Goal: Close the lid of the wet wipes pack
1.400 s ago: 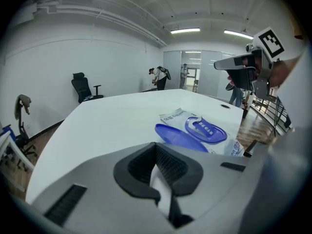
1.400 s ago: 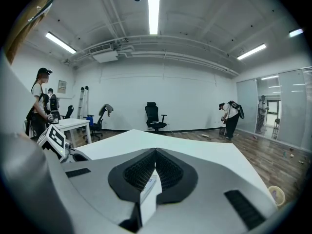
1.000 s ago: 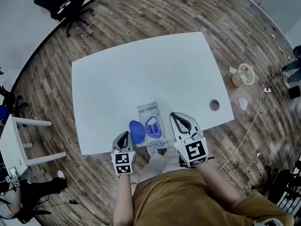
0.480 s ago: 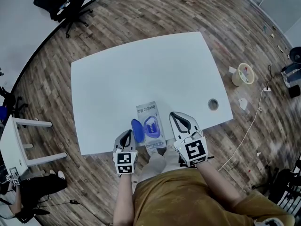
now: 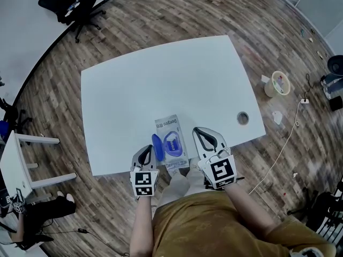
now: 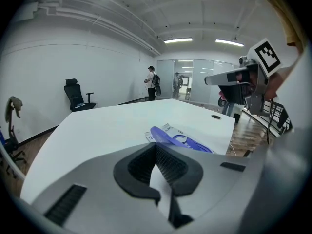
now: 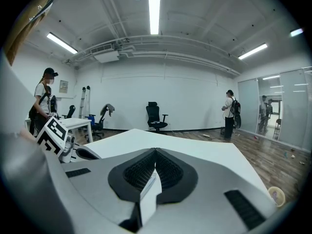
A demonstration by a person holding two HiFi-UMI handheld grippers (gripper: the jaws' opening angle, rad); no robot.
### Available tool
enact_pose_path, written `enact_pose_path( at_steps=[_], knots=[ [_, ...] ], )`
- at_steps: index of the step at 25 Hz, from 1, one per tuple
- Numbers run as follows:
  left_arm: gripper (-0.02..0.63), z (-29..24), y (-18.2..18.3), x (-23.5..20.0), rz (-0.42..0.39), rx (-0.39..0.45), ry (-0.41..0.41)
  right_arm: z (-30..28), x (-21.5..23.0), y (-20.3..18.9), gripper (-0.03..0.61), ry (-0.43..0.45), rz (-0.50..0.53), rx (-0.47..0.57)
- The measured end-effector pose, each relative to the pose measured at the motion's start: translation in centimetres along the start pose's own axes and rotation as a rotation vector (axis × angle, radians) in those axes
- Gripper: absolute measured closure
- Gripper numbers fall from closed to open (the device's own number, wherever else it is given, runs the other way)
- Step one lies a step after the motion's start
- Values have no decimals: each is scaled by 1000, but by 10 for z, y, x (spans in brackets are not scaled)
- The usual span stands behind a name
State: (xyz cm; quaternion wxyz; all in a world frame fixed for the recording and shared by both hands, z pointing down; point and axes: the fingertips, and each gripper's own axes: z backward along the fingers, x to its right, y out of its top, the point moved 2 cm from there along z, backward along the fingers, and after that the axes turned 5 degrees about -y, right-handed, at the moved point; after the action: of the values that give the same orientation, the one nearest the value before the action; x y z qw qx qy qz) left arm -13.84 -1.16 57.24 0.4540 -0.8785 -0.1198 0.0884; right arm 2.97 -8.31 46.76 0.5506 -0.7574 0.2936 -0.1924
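Observation:
The wet wipes pack (image 5: 170,142) lies flat near the front edge of the white table (image 5: 161,84). Its blue lid (image 5: 156,145) stands raised on edge along the pack's left side. My left gripper (image 5: 148,151) is shut and empty, its tip right beside the lid's left face. In the left gripper view the lid (image 6: 163,134) and the pack (image 6: 184,139) show just past the closed left gripper (image 6: 157,148). My right gripper (image 5: 202,135) rests to the right of the pack, apart from it. The right gripper (image 7: 155,153) is shut with nothing between its pads.
A round cable hole (image 5: 243,118) sits in the table's right front corner. On the wood floor are a tape roll (image 5: 277,84), a cable (image 5: 289,135), an office chair (image 5: 75,7) and a white side table (image 5: 16,159). People stand far off (image 6: 152,82).
The blue lid has swung up from lying flat at the pack's left to standing on edge. My left gripper has moved right and forward with it. The right gripper has stayed put.

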Motion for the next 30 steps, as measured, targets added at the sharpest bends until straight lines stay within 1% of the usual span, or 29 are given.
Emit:
enact_pose_path(
  at_steps=[5, 10, 12, 17, 30],
  knots=[
    [618, -4, 6, 6, -17, 8, -15, -1, -1, -2, 572, 4, -1, -5],
    [618, -7, 10, 11, -25, 11, -37, -4, 2, -2, 572, -9, -33, -6],
    [618, -8, 11, 13, -31, 9, -44, -5, 1, -2, 572, -5, -25, -10],
    [618, -13, 19, 18, -76, 10, -63, -8, -3, -5, 572, 15, -7, -18],
    [618, -22, 27, 20, -72, 26, -85, -16, -8, -19, 572, 31, 4, -52]
  ],
)
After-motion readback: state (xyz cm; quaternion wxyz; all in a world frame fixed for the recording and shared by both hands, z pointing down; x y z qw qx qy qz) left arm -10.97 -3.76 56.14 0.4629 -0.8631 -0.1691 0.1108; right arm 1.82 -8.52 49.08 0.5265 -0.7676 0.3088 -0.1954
